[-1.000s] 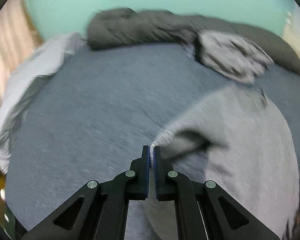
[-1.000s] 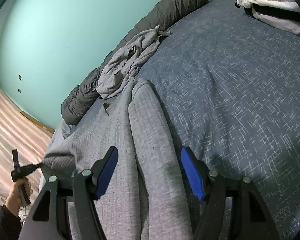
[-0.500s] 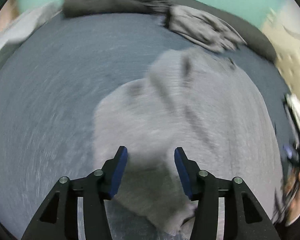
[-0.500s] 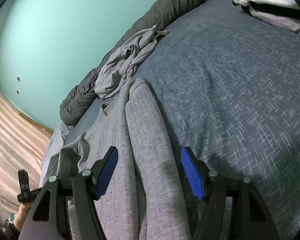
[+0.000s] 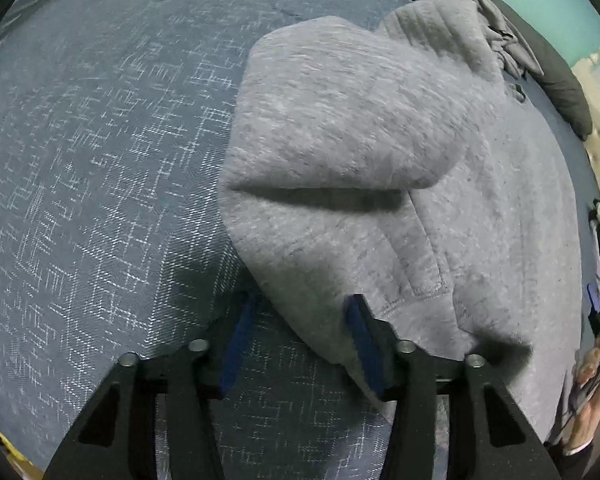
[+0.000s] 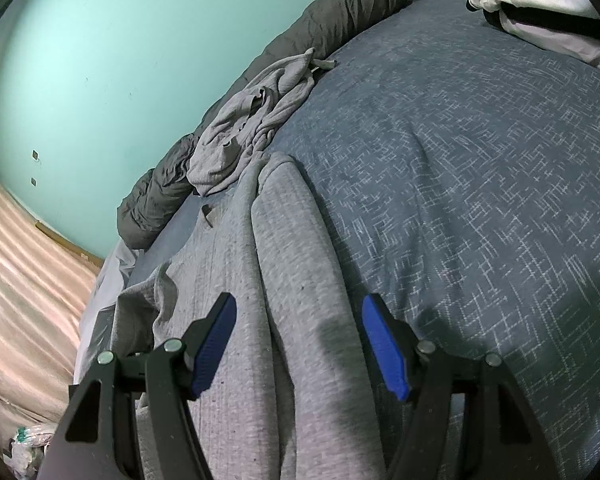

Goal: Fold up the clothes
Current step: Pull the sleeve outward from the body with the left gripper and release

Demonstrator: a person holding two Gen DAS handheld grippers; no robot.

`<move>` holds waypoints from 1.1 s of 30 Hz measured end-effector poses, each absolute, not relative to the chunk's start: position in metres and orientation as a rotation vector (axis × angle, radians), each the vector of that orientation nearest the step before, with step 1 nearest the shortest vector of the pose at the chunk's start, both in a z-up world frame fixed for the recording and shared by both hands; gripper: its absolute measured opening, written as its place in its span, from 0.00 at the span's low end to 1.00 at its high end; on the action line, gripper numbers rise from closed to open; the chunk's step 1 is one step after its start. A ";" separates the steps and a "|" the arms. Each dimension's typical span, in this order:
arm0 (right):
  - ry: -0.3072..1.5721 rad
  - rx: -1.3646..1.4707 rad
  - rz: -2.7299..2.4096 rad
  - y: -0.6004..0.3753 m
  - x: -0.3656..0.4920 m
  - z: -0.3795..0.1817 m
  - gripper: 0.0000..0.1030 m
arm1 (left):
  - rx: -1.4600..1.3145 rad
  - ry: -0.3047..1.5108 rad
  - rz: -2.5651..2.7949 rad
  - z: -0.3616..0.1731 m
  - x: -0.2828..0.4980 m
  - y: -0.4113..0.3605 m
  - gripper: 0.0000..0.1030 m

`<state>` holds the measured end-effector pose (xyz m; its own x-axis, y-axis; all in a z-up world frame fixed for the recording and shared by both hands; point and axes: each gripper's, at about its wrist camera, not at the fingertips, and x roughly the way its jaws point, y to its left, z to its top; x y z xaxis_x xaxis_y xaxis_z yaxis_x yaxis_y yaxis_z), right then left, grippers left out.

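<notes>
Both grippers hover with jaws spread over a grey sweatshirt lying on a dark blue patterned bedspread. Left gripper straddles the garment's lower edge, one sleeve folded across the body. Right gripper frames the other sleeve (holding nothing). A crumpled grey garment lies beside the sweatshirt, against a dark duvet.

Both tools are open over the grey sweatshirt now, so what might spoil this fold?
The folded sleeve on the sweatshirt lies loose and puffed, so it may slip open. The left tool straddles its edge and may drag it. The crumpled grey garment touches the sweatshirt's far end and may snag.
</notes>
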<state>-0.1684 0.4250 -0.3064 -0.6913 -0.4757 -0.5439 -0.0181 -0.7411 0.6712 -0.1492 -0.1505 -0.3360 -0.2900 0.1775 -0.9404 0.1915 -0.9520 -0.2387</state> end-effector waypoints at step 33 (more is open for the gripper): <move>-0.608 1.365 -2.583 0.455 -0.107 -0.242 0.65 | 1.425 0.237 -2.453 -0.210 -0.124 -0.331 0.14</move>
<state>-0.1070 0.4553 -0.2422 -0.5717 -0.3211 -0.7551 -0.0494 -0.9051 0.4223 -0.1244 -0.3310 -0.2096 -0.4667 -0.1684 -0.8682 0.3318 -0.9433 0.0047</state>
